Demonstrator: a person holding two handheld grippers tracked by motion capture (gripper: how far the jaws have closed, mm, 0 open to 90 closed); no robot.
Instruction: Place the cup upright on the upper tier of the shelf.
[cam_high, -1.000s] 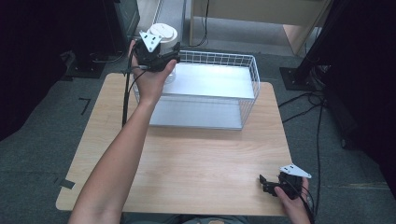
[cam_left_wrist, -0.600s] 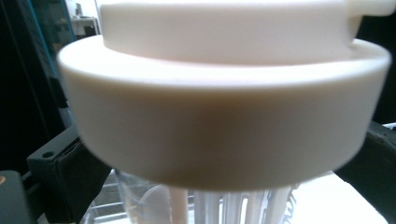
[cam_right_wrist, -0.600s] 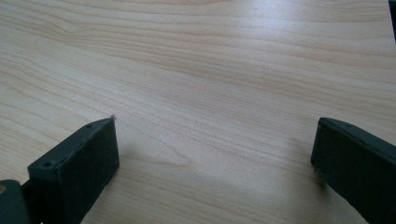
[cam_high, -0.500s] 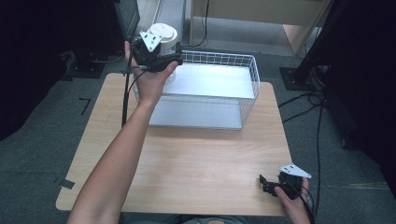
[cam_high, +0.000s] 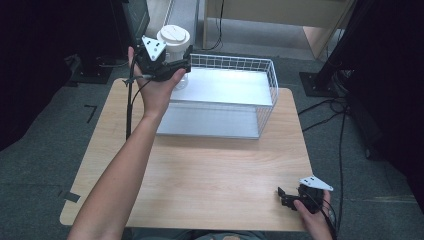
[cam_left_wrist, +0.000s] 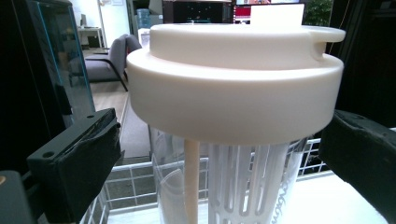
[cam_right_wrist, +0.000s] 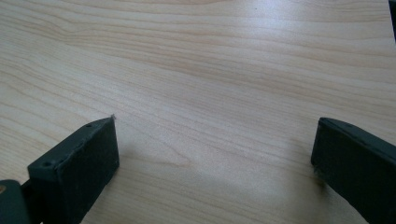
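While the left gripper (cam_high: 181, 64) is held up at the far-left corner of the wire basket (cam_high: 272, 82), its two black jaws stand on either side of a clear bottle (cam_left_wrist: 224, 186) with a wide cream-white lid (cam_high: 173, 36). From the left gripper view the jaws flank the clear wall just under the lid's rim, yet a gap shows between each pad and the bottle, so whether they press it cannot be told; the spread itself is wide. Inside the clear wall hang a cream straw (cam_left_wrist: 191, 182) and a slotted white insert (cam_left_wrist: 247, 186) (some lettering runs up the right side, too small to read). The bottle sits at the basket's far-left corner, its lid above the top wire; whether its base rests on the basket's white floor or is lifted off it cannot be made out. The basket stands on the far half of the wooden table (cam_high: 200, 170).

The right gripper (cam_high: 286, 198) lies low at the near-right corner of the table, well apart from the basket, in the person's hand. Its jaws are spread wide with nothing but bare wood grain between them, as the right gripper view shows.
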